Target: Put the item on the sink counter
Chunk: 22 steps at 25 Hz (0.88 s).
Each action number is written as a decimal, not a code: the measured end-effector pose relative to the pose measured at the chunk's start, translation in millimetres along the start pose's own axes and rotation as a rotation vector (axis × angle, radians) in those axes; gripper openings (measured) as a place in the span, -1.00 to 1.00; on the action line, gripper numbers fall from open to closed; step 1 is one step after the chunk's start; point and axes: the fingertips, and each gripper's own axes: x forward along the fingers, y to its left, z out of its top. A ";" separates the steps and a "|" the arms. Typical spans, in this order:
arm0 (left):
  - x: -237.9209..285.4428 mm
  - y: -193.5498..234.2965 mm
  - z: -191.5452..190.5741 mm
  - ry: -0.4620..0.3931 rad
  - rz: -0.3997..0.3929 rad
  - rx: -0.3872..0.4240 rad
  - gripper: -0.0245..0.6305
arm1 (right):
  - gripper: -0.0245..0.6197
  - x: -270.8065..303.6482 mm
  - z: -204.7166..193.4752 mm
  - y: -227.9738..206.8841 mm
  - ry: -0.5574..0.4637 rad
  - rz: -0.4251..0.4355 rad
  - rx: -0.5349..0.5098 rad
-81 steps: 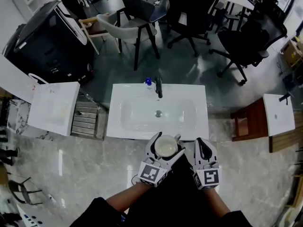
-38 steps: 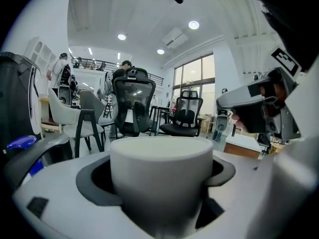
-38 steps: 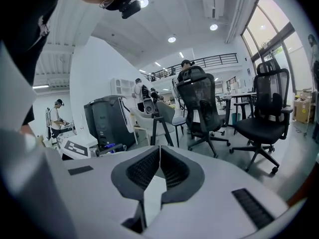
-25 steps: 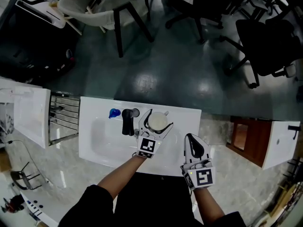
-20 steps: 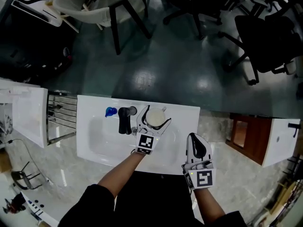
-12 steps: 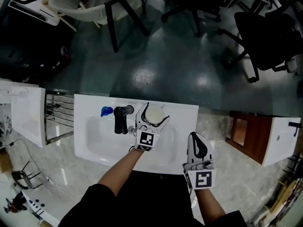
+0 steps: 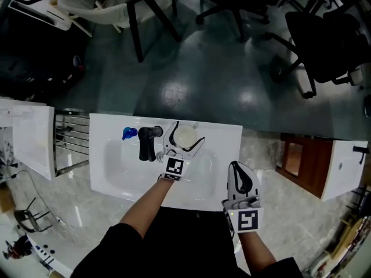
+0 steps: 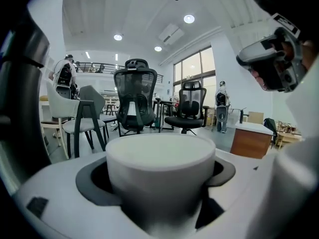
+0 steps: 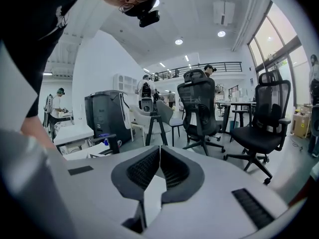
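A white cup sits between the jaws of my left gripper, which is shut on it over the far rim of the white sink counter, just right of the black faucet. In the left gripper view the cup fills the space between both jaws. Whether the cup touches the counter I cannot tell. My right gripper hovers near the counter's front right corner, jaws shut together with nothing between them.
A blue object stands left of the faucet. A metal rack and another white counter lie to the left. A brown cabinet is at the right. Chairs stand on the dark floor beyond.
My left gripper carried the cup from near my body out over the sink to its far rim, beside the faucet. The right gripper stayed near the front right corner, shut.
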 end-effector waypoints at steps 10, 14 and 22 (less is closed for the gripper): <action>-4.9 -5.3 -14.9 0.047 0.002 0.069 0.46 | -0.82 -5.7 -3.8 16.9 0.005 0.030 -0.012; -1.7 -7.1 -24.9 0.079 0.004 0.081 0.46 | -0.82 -5.3 -7.0 21.6 0.010 0.042 -0.012; -12.1 -5.9 -21.9 0.075 0.021 0.052 0.47 | -0.82 -7.5 -4.8 31.0 0.005 0.112 0.041</action>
